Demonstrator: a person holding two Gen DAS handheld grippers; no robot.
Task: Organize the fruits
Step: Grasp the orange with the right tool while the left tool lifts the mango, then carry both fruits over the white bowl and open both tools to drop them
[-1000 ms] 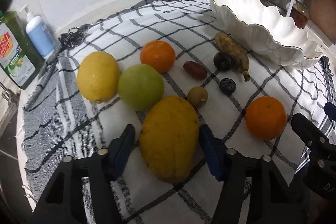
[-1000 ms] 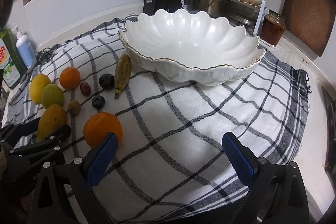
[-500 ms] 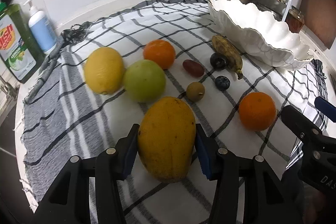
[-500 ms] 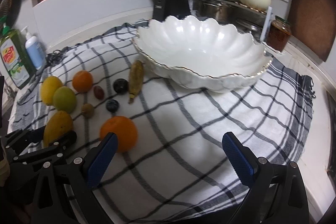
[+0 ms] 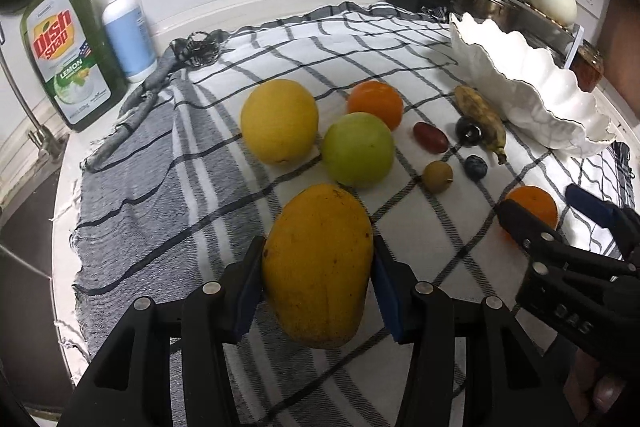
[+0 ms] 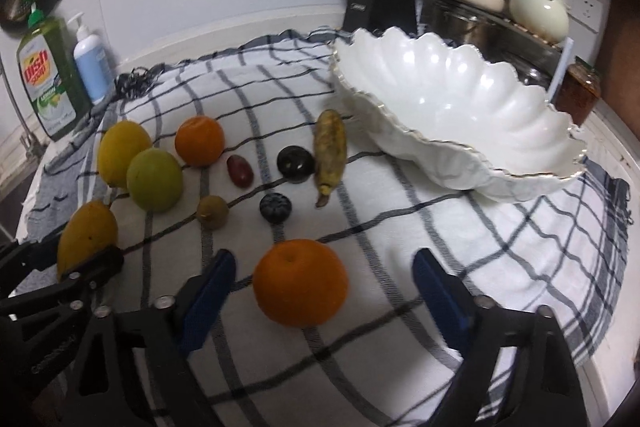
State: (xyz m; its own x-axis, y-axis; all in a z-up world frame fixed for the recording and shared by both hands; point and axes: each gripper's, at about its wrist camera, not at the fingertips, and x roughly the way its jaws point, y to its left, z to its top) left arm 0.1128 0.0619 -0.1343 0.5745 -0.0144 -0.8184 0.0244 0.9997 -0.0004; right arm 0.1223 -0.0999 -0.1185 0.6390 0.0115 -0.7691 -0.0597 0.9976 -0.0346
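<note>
Left wrist view shows the left gripper (image 5: 318, 285) squeezing a big yellow mango (image 5: 318, 265). Its two blue pads press on both sides of the mango, which sits at the near edge of the checked cloth (image 5: 280, 39). Just behind the mango is a green apple (image 5: 357, 149), with a yellow lemon (image 5: 279, 121) touching it on the left and an orange (image 5: 375, 103) at the back. Further right lie a small red fruit (image 5: 430, 137), a small brown fruit (image 5: 438, 177), two dark round fruits and a spotty banana (image 5: 480, 119).

The right wrist view shows the right gripper (image 6: 322, 301) with its jaws closing around a second orange (image 6: 301, 283). That orange sits between the blue pads, but they do not touch it yet. A big white bowl (image 6: 460, 107) with a wavy rim stands on the cloth behind, to the right, with no fruit in it. A green dish soap bottle (image 6: 46, 79) and a blue pump bottle (image 6: 91, 63) stand off the cloth at the far left.
</note>
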